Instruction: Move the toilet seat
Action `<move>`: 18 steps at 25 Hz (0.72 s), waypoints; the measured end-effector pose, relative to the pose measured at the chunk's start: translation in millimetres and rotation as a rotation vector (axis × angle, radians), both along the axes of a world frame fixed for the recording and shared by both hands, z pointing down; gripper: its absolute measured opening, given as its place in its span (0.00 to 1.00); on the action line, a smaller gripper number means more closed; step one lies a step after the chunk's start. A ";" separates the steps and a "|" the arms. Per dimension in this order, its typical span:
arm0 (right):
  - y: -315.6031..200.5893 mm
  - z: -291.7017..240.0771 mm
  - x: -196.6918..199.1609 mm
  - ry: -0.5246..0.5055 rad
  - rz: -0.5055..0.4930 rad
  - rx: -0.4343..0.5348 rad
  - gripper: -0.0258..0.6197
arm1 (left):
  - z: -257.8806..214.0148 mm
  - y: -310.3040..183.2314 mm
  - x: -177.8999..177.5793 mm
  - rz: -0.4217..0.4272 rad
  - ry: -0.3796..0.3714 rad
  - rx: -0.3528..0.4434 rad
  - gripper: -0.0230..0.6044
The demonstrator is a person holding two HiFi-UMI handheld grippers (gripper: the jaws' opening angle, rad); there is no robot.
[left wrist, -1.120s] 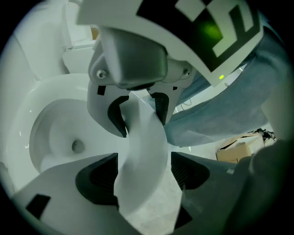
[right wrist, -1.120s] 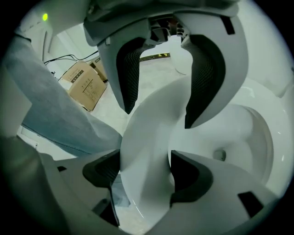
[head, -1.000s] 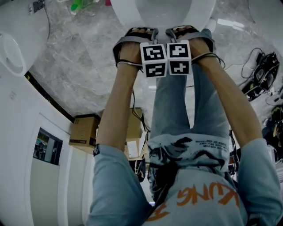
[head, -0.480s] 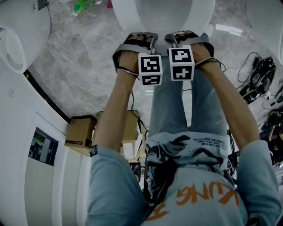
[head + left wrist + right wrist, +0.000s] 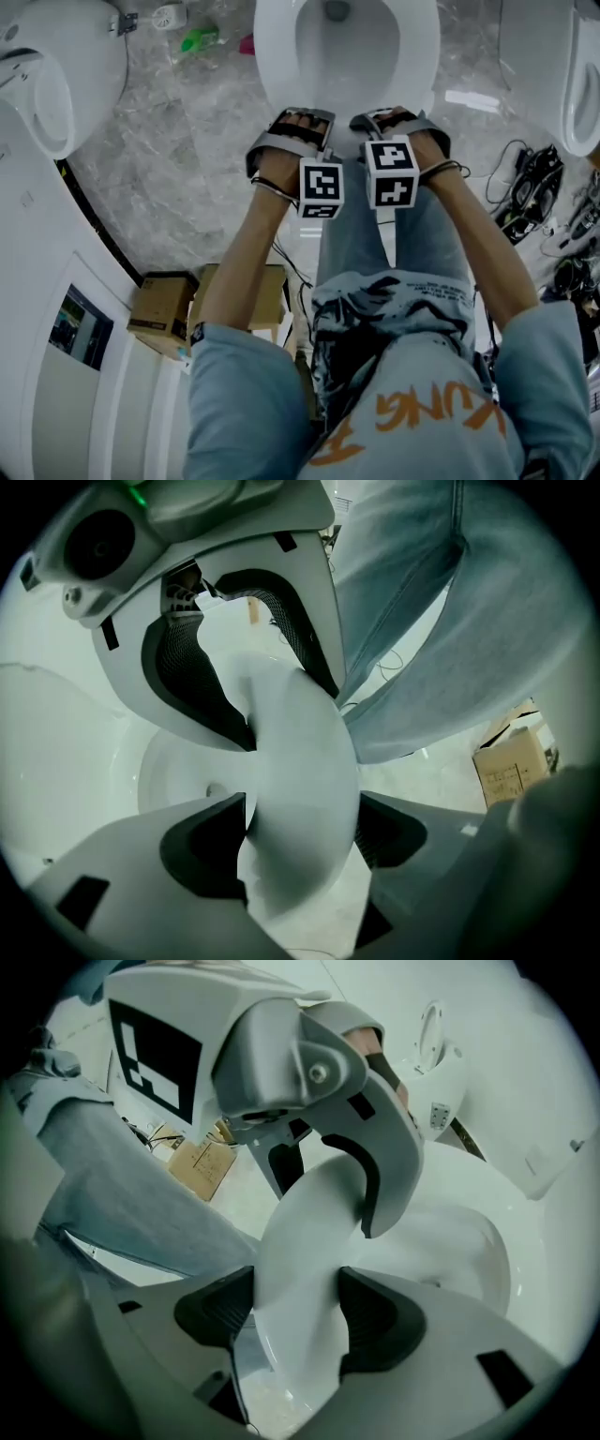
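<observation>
Floor (image 5: pixel 178 178): grey veined marble, running under all the fixtures.
Person (image 5: pixel 394 412): seen from above in a light blue shirt with orange letters and blue jeans, both bare forearms stretched forward to the toilet.
Toilet (image 5: pixel 347 52): white bowl at the top centre of the head view, directly ahead of the person's knees.
Side fixtures: a white ceramic unit (image 5: pixel 56 75) on the person's left and another (image 5: pixel 562 66) on the right, each well apart from the toilet.
Toilet seat (image 5: pixel 274 56): white ring on the bowl; its front edge lies under both grippers and passes between each pair of jaws.
Cardboard boxes (image 5: pixel 161 314): two brown cartons side by side on the floor, left of the person's legs.
Cables (image 5: pixel 530 187): a dark tangle on the floor to the right.
Left gripper (image 5: pixel 302 120): clamped on the front of the seat; in the left gripper view (image 5: pixel 300 841) both dark pads lie against the white rim, one on each face.
Right gripper (image 5: pixel 389 117): just beside the left one, jaws closing on the same rim; in the right gripper view (image 5: pixel 295 1321) the seat fills the gap and both pads meet it.
Marker cubes (image 5: pixel 321 187): black-and-white squares, one cube on each gripper, close together above the wrists.
Green bottle (image 5: pixel 199 39): lies on the floor, left of the bowl.
</observation>
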State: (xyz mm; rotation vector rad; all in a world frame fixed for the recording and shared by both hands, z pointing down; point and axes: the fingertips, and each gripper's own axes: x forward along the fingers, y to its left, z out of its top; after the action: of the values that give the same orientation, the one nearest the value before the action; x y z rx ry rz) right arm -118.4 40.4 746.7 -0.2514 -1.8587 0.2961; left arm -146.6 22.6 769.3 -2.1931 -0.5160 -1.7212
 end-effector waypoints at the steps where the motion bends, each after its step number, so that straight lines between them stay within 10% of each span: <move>1: -4.9 -6.4 1.2 -0.003 0.000 0.010 0.48 | -6.7 -4.9 0.9 -0.005 0.003 0.005 0.57; 18: -50.3 -115.5 13.4 0.018 0.085 0.292 0.43 | -119.7 -47.3 12.4 -0.012 -0.048 -0.039 0.47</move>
State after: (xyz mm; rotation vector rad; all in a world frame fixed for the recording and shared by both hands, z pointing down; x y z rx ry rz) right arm -105.0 -9.9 631.1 0.0309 -1.8702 0.0818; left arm -134.3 -24.7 649.6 -2.1899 -0.5538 -1.7884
